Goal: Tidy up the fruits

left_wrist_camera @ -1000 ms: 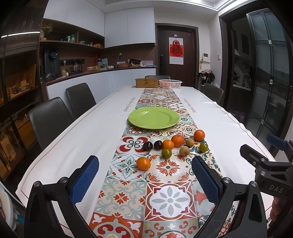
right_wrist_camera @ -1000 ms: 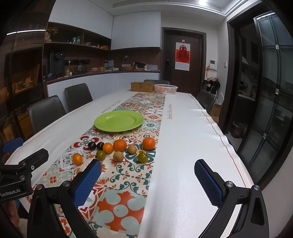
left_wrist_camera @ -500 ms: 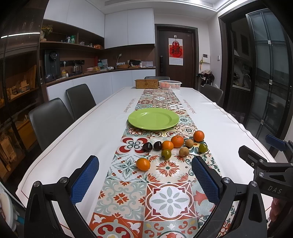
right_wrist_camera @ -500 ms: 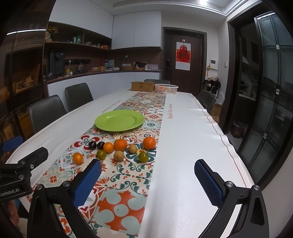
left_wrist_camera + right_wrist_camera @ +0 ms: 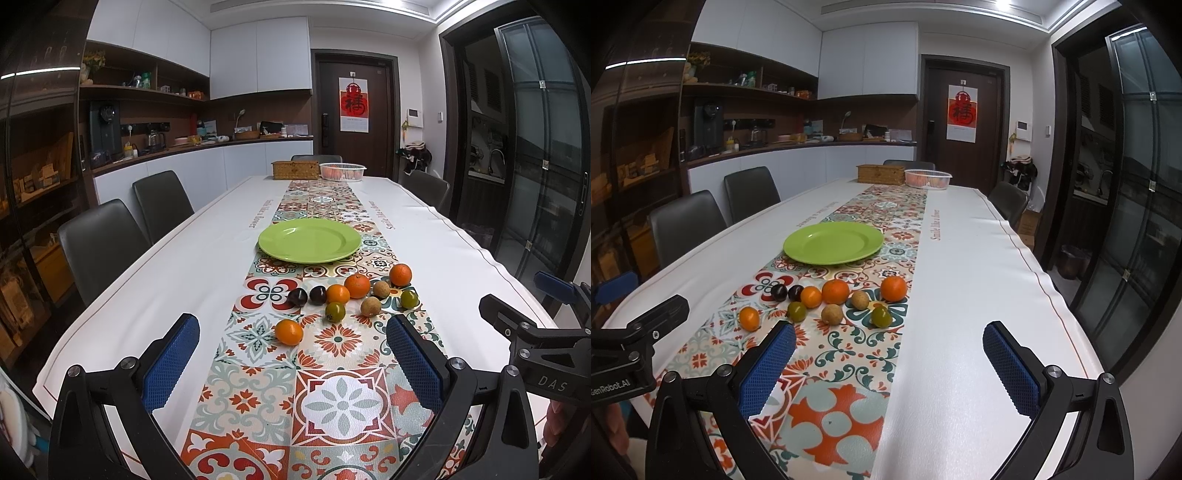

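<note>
An empty green plate [image 5: 309,240] [image 5: 833,243] lies on the patterned runner. In front of it sit several small fruits: oranges [image 5: 357,285] [image 5: 835,291], two dark plums [image 5: 297,296] [image 5: 779,292], two green fruits [image 5: 335,311] [image 5: 881,316], two brown ones [image 5: 370,306] [image 5: 832,314]. One orange [image 5: 289,332] [image 5: 749,318] lies apart, nearest to me. My left gripper [image 5: 291,360] is open above the runner, short of that orange. My right gripper [image 5: 888,363] is open over the white cloth, to the right of the fruits. Neither holds anything.
A wicker box [image 5: 295,170] and a white basket [image 5: 342,171] stand at the table's far end. Dark chairs [image 5: 99,243] line the left side, another [image 5: 1008,201] is on the right. The table's right edge [image 5: 1052,295] runs beside glass doors.
Both grippers have drifted slightly forward and up. The fruits and plate have not moved.
</note>
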